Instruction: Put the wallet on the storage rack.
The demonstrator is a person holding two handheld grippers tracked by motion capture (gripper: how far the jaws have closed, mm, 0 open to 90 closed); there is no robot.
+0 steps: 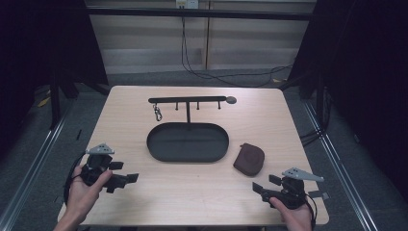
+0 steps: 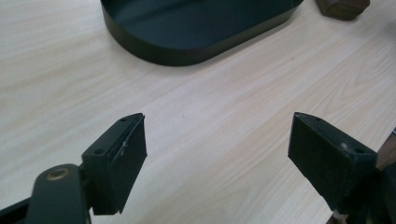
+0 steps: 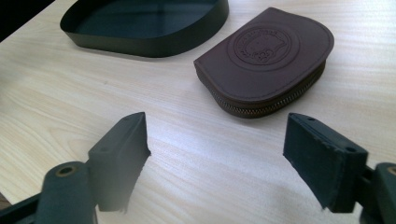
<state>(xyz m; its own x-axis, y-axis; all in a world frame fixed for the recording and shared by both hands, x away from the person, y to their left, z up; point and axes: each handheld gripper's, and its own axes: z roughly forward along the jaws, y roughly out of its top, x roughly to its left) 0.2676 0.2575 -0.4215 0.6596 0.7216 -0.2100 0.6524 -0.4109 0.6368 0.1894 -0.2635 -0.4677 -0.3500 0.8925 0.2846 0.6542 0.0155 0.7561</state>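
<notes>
A brown zipped leather pouch (image 1: 249, 158) with an embossed round stamp lies on the wooden table, right of a black oval tray (image 1: 153, 144). Behind the tray rises a black hook rack (image 1: 187, 100) with a small metal clasp (image 1: 157, 113) hanging from its left end. My left gripper (image 1: 121, 174) rests at the table's front left, open, with bare wood between its jaws. My right gripper (image 1: 265, 186) sits at the front right, open, a short way in front of the pouch (image 3: 266, 58). The tray (image 3: 154, 44) looks empty, and its rim (image 2: 187, 53) lies ahead of the left gripper (image 2: 217, 140).
The table's front edge runs just under both hands. Black cables (image 1: 211, 72) trail across the floor behind the table. Dark curtains and metal floor rails flank both sides.
</notes>
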